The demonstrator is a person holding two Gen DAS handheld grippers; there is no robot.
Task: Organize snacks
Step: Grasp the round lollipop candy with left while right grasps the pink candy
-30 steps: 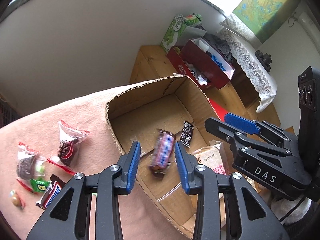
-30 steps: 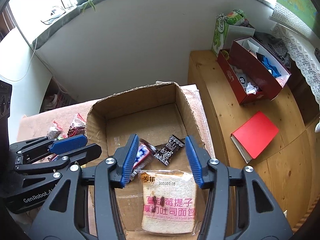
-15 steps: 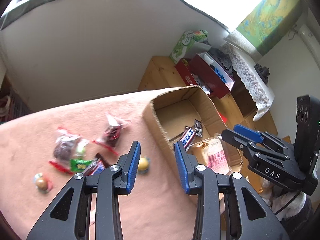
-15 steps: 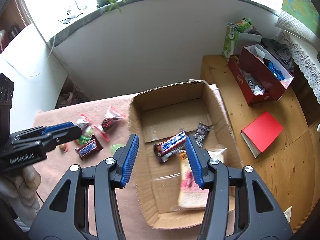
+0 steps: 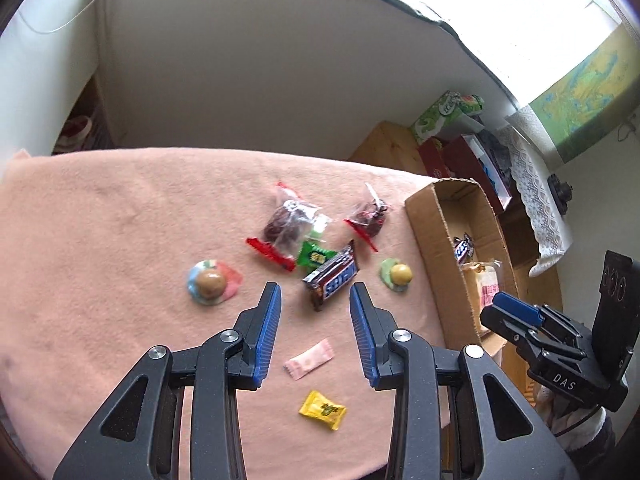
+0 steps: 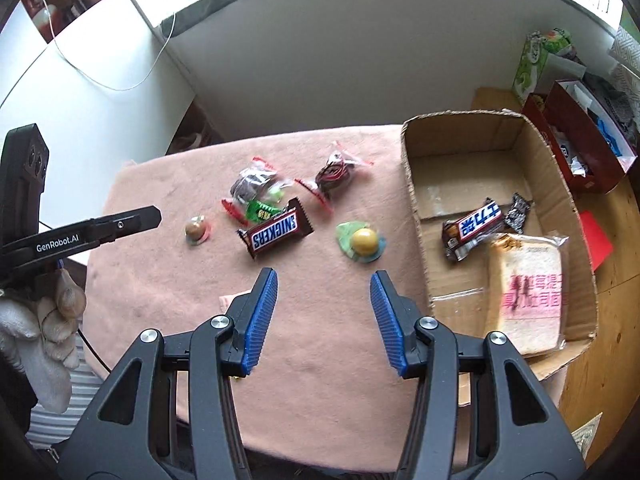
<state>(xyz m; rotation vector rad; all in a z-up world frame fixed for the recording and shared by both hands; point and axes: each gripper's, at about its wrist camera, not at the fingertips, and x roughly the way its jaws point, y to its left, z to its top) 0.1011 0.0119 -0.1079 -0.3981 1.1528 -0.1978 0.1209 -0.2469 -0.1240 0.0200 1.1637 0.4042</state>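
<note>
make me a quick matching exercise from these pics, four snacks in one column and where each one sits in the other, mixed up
Things:
1. Snickers bar
2. sliced bread pack
3. yellow candy
4. pink candy

Places:
A. inside the cardboard box, at its near end
B. on the pink cloth, between the left gripper's open fingers in its view
C. on the cloth, nearest the table's front edge
D. on the cloth, just beyond the left gripper's fingertips

Pairs: 1-D, 2-A, 3-C, 4-B
</note>
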